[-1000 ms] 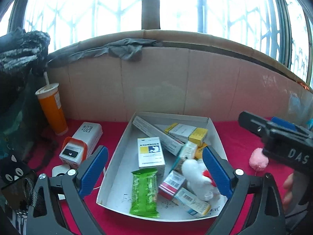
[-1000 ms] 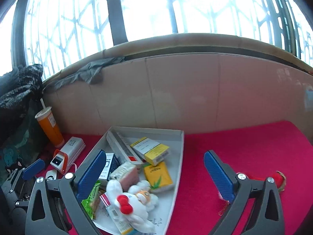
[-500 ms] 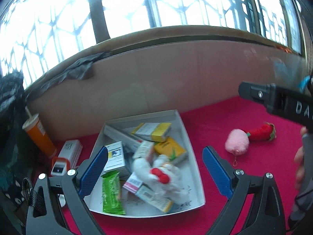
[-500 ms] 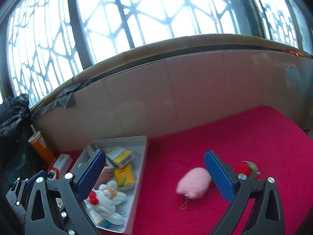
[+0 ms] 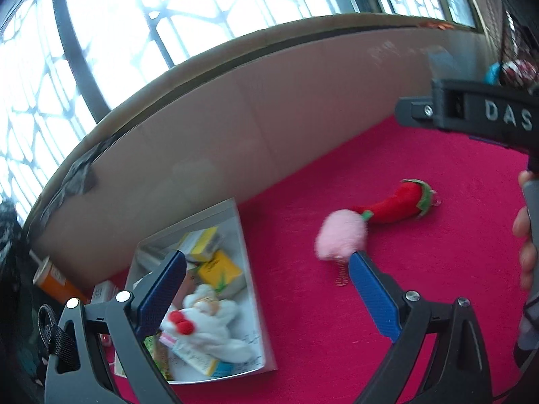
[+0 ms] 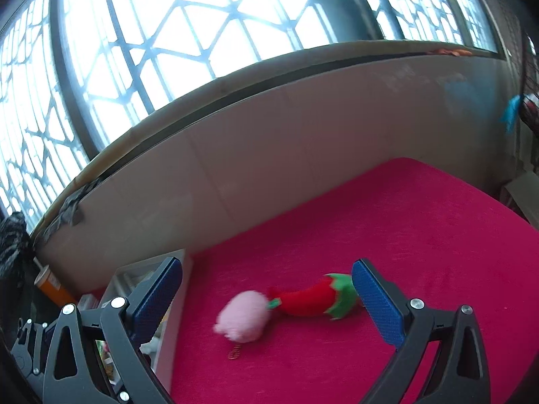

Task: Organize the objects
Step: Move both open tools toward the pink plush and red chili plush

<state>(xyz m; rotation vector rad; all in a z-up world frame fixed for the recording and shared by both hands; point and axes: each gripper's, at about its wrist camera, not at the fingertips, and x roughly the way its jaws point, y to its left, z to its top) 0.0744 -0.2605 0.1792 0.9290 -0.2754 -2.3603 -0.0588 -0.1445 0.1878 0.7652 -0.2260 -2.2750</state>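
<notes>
Loosely: fluffy pink pompom (image 6: 243, 316), blurred.

Strong daylight pours in from the far windows (image 6: 202, 27), which are blown out to near white, so only the dark lattice bars read against the glare. The wall panel (image 6: 269, 155) below them sits in flat backlit shade. The red cloth (image 6: 404, 235) is evenly lit, with hardly any cast shadow. Both views are smeared with motion blur: the pink pom-pom (image 6: 244, 316) and the white tray (image 5: 254, 303) have soft, streaked outlines. Fisheye bending curves the sill into an arc, and the corners fall off to black.
</notes>
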